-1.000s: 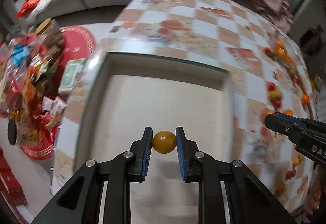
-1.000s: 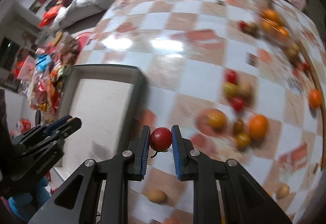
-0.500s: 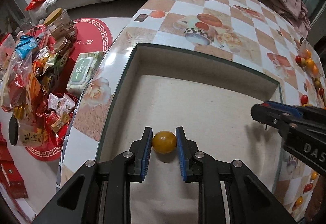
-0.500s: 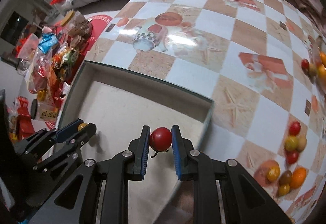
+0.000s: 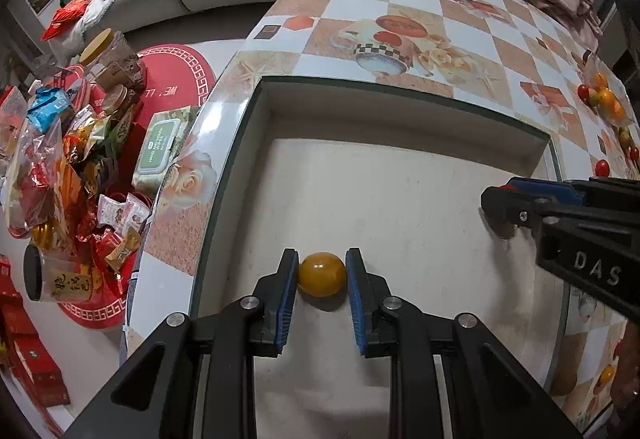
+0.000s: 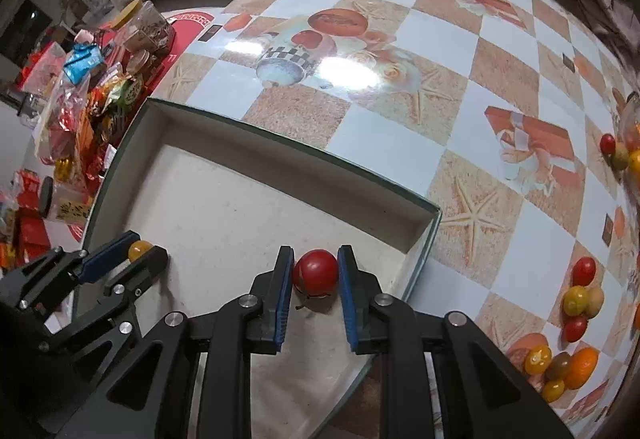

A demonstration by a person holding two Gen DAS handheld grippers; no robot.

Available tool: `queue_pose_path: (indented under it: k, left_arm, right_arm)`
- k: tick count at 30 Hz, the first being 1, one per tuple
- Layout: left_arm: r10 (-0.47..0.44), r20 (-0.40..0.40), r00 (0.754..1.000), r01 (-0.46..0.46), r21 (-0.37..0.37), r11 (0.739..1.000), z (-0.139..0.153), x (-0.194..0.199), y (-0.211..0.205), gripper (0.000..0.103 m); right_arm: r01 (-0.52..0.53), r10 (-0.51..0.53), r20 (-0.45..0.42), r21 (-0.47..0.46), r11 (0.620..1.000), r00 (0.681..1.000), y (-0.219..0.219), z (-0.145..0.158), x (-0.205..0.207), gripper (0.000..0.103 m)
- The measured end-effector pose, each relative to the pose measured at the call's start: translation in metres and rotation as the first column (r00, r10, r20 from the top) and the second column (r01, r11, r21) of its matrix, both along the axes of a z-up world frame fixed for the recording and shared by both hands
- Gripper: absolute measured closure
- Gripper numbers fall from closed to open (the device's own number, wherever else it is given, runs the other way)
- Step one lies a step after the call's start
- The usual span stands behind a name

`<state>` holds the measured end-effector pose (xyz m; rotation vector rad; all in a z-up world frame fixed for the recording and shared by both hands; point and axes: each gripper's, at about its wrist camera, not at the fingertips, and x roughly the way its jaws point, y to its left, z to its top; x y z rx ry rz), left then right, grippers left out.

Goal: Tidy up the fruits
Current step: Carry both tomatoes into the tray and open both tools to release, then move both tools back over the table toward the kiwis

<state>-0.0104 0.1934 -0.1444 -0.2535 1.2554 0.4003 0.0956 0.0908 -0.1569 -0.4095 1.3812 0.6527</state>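
Tomatoes (image 6: 315,272) now lower inside box (image 6: 224,127).

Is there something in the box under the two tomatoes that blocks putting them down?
Nothing visible. The left gripper holds the yellow tomato and the right gripper the red tomato low over the box floor, which is bare beneath them.

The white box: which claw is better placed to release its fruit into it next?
Probably the left claw: its yellow tomato hangs well inside the white box, while the right claw's red tomato is nearer the rim.
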Motion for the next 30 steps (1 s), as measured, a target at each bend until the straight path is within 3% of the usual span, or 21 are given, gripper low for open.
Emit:
queue_pose_path:
  k: [1,4,5,6,7,9,12,17,23,30]
  left_arm:
    - [-0.003,0.002,1.0,0.003,-0.001,1.0,0.001,0.0,0.0,0.077]
    - [-0.009,0.012,1.0,0.01,-0.008,1.0,0.003,0.0,-0.001,0.076]
    - [-0.011,0.014,1.0,0.011,-0.009,1.0,0.004,0.0,-0.002,0.059]
    - [-0.009,0.024,1.0,0.009,-0.005,1.0,0.005,-0.001,-0.002,0.025]
    - [0.0,0.061,0.998,-0.001,0.026,1.0,0.012,-0.004,-0.004,0.018]
    - [-0.016,0.095,0.995,0.011,0.047,0.999,0.018,-0.005,-0.006,0.018]
    - [-0.038,0.065,0.997,0.036,0.04,0.999,0.017,-0.002,-0.01,0.018]
    - [-0.066,0.051,0.997,0.063,0.045,0.997,0.024,-0.001,-0.021,0.018]
    - [-0.156,0.047,0.987,0.153,0.056,0.987,0.038,0.003,-0.053,0.018]
    - [-0.274,0.059,0.96,0.273,0.024,0.962,0.049,0.02,-0.113,0.018]
  right_arm:
    - [0.002,-0.002,0.0,0.005,1.0,1.0,-0.001,0.002,0.0,0.077]
    - [0.006,-0.006,0.001,0.028,1.0,1.0,-0.002,0.008,-0.001,0.057]
    - [0.006,-0.006,0.006,0.034,0.999,1.0,-0.003,0.012,-0.002,0.052]
    - [0.005,-0.005,0.011,0.039,0.999,1.0,-0.004,0.015,-0.002,0.051]
    - [0.006,-0.007,0.014,0.045,0.999,1.0,-0.004,0.019,-0.002,0.049]
    - [0.017,-0.018,0.02,0.06,0.998,1.0,-0.008,0.026,-0.002,0.048]
    - [0.037,-0.039,0.032,0.073,0.997,0.999,-0.014,0.036,-0.001,0.042]
    - [0.078,-0.084,0.055,0.093,0.993,0.995,-0.031,0.05,-0.002,0.021]
    - [0.177,-0.183,0.057,0.087,0.98,0.981,-0.079,0.06,-0.002,0.021]
    - [0.325,-0.327,0.055,0.046,0.945,0.943,-0.163,0.066,-0.003,0.021]
